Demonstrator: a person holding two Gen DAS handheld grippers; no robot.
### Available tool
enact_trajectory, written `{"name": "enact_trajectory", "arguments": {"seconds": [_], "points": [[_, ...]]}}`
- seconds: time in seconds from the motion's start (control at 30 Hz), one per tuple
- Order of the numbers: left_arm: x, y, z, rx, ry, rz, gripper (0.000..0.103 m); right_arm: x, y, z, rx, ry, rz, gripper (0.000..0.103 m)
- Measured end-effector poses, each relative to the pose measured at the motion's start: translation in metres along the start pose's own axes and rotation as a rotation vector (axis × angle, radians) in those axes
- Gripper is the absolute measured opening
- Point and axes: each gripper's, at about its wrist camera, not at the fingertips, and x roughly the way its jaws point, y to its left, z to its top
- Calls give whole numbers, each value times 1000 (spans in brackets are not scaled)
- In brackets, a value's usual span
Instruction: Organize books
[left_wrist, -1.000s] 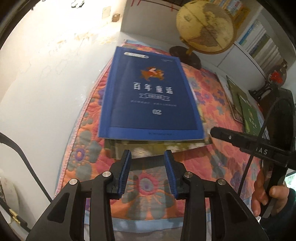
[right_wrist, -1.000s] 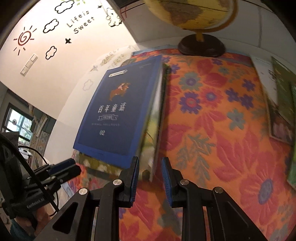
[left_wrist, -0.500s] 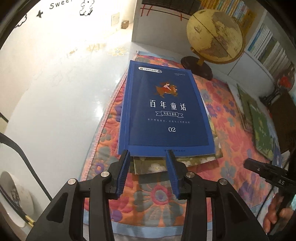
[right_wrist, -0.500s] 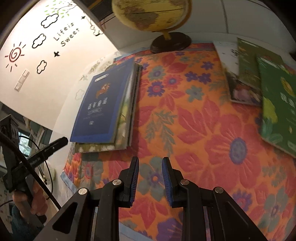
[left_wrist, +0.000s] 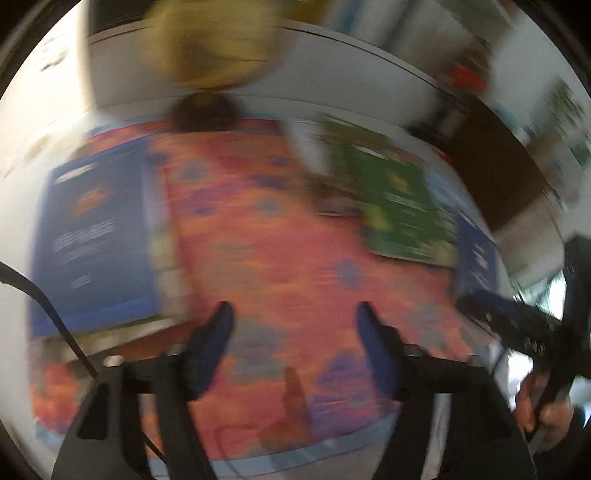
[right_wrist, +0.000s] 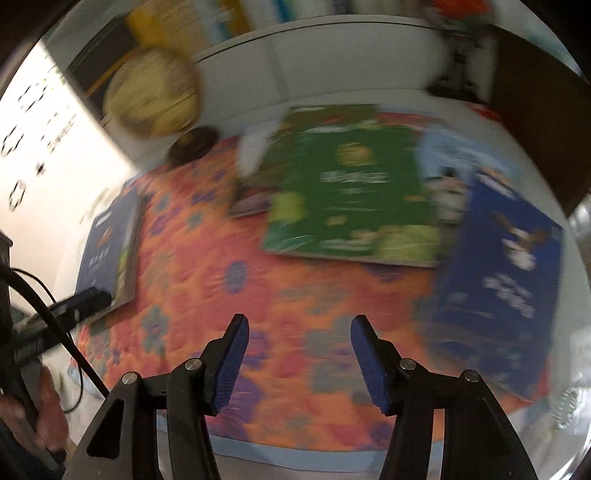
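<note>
Two pairs of jaws opening, empty, over bare floral mat (right_wrist: 295, 295) between blue book (right_wrist: 107, 251) and green book (right_wrist: 347, 192).

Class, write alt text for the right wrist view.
The right gripper, jaws opening and empty, hangs over a floral orange quilted mat. A green picture book lies ahead, a dark blue book right, a stack topped by a blue book left.

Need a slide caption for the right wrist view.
Right gripper opening, empty, over floral orange mat; green book ahead.
</note>
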Motion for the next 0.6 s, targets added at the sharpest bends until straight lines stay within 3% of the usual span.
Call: {"name": "enact_trajectory", "arguments": {"seconds": [0.23,0.37,0.6], "points": [[48,-123,9,192,78,-143,73,-28,-105,-11,169,-22,-73,56],[83,-173,6,239,156,-212,66,-31,-161,-26,274,-3,-95,56],[128,-214,9,231,218,-201,64,-22,-218,-41,351,47,-89,56]]}}
